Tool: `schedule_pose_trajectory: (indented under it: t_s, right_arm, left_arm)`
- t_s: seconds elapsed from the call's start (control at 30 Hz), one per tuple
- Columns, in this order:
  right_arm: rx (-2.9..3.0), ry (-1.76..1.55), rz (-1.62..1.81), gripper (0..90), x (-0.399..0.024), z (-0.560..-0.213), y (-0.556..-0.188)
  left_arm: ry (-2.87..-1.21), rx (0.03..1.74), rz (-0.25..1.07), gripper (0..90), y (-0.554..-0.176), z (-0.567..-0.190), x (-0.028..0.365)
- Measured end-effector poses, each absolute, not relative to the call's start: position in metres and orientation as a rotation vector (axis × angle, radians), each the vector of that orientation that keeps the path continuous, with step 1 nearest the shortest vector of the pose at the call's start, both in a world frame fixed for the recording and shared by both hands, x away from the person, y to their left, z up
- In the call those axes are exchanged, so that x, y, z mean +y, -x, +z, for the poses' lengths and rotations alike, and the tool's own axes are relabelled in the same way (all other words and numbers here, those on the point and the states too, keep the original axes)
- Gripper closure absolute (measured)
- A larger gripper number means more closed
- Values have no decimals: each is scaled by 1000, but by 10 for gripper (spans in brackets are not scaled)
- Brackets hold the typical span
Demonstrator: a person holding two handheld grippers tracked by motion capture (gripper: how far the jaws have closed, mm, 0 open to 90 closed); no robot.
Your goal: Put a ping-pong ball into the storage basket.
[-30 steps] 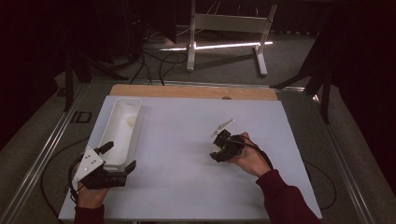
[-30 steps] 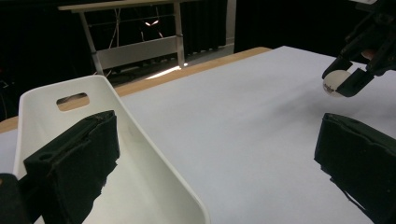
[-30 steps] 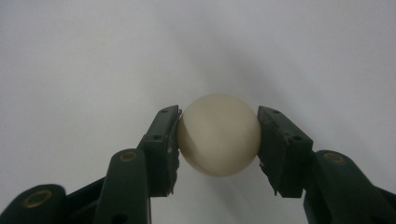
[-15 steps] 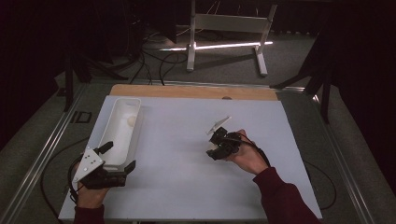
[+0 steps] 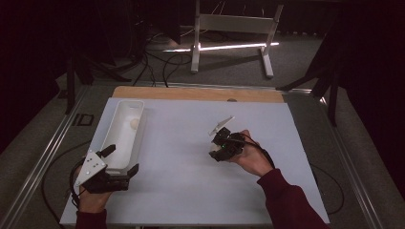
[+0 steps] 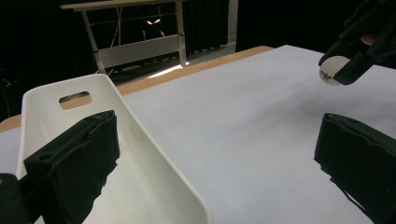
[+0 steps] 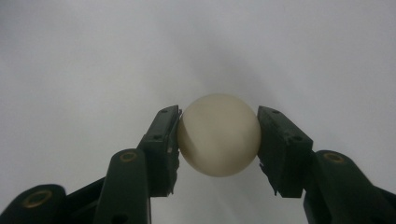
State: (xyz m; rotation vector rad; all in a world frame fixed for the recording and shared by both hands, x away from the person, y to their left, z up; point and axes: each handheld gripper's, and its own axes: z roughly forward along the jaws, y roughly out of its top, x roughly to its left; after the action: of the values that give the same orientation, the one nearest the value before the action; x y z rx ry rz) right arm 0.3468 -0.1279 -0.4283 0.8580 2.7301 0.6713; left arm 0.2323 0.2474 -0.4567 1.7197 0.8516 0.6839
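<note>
A white sheet [image 5: 191, 167] covers most of the table, leaving a strip of bare wooden tabletop [image 5: 191, 93] along the far edge. Metal rails [image 5: 45, 157] run down both long sides of the table. Beyond it the floor [image 5: 296, 57] is grey and carpet-like, with black cables [image 5: 153, 59] lying loose across it. A white metal stand [image 5: 231, 24] on two feet stands on that floor, and a bright strip of light [image 5: 224, 46] lies under its crossbar. The surroundings behind and to the sides are dark, hung with black curtains [image 5: 28, 57]. A small dark rectangular frame [image 5: 83, 119] lies on the floor by the table's left rail.
</note>
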Motion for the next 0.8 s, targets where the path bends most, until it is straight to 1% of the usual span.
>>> schedule_pose_trajectory:
  t_s: [0.8]
  right_arm:
    - [2723,-827,711,505,-113,-414,-349]
  left_arm:
    - [-1720,852,682,7,-232,-457,247]
